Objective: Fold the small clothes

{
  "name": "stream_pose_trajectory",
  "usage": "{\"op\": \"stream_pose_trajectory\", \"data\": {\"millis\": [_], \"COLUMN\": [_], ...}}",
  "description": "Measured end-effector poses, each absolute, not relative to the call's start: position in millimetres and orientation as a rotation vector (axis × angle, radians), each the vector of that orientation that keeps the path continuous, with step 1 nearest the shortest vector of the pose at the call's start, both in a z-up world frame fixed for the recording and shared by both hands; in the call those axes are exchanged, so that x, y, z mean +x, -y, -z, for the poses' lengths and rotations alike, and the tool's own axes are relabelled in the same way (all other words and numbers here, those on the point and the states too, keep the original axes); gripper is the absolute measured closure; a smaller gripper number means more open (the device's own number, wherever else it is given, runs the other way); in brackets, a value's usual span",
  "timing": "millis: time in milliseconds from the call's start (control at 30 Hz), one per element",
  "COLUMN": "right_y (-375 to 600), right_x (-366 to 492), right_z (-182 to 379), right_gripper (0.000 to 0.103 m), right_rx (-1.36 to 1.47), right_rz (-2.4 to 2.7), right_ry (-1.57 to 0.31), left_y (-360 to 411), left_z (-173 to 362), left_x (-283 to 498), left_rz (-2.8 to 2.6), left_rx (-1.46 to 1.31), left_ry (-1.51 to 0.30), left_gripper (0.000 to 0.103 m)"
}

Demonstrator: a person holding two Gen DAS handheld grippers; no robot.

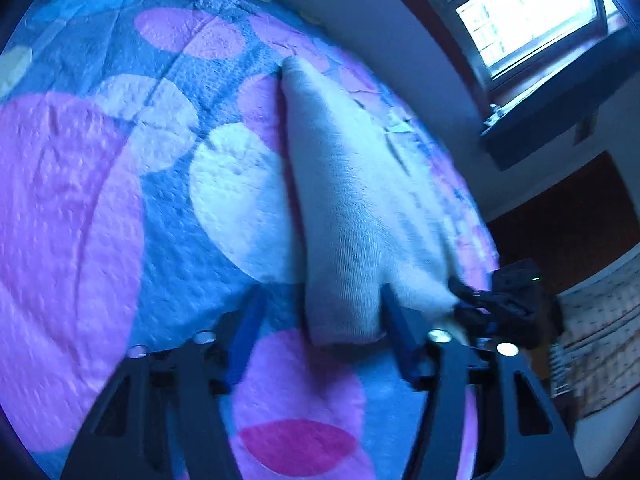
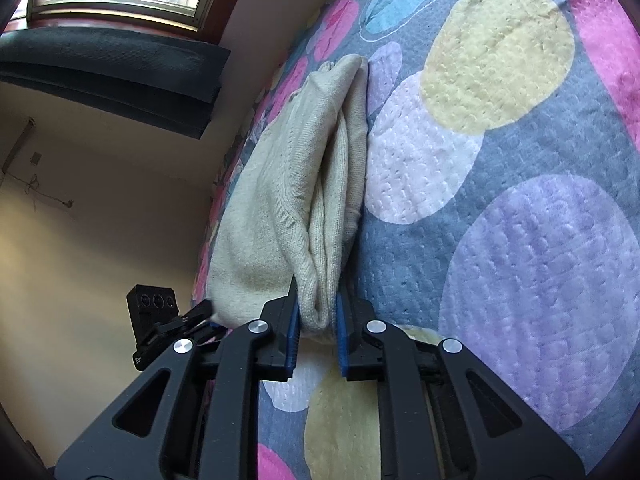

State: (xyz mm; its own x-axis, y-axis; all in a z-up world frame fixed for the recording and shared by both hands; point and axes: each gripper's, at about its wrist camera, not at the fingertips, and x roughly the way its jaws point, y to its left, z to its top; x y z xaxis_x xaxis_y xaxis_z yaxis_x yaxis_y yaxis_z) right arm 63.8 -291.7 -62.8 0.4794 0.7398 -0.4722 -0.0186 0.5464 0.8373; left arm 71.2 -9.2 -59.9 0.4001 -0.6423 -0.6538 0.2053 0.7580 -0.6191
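A cream knitted garment (image 1: 340, 200) lies folded into a long narrow strip on a quilted bedspread (image 1: 80, 200) printed with big coloured circles. My left gripper (image 1: 323, 292) is open over the strip's near end. Its right finger touches the cloth's edge, while the left finger (image 1: 256, 308) stands clear over the bedspread. In the right wrist view, my right gripper (image 2: 317, 292) is shut on the near end of the garment (image 2: 288, 168), pinching several folded layers between its blue pads. Each gripper shows in the other's view: the right gripper (image 1: 500, 300) and the left gripper (image 2: 160, 320).
The garment lies close to the bed's edge, and beyond that edge is a pale wall (image 2: 80, 220). Higher up are a bright window (image 1: 520, 12) and a dark padded ledge (image 2: 108, 64). The bedspread (image 2: 520, 240) stretches wide on the garment's other side.
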Motion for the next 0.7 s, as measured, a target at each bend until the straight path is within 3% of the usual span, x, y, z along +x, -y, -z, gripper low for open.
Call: {"op": "stream_pose_trajectory", "data": {"millis": [67,300,500,700], "right_y": [290,287,291,306], "right_x": [65,64,64,57], "right_z": [62,59,60,63], "right_gripper": [0.091,0.091,0.091,0.09], "right_rx": [0.861,0.838,0.859,0.91], "right_rz": [-0.541,-0.526,-0.524,-0.52], "right_ry": [-0.976,-0.977,-0.971,-0.955], "left_y": [8,20,22,25], "left_z": [62,58,56,49], "left_x": [71,59,58,48], "left_rz": [0.554,0.538,0.561,0.499], "left_rx": [-0.476,-0.366,-0.356,-0.293], "left_ry": [-1.022,-0.98,-0.955,-0.921], "left_gripper": [0.061,0.06,0.048,0.028]}}
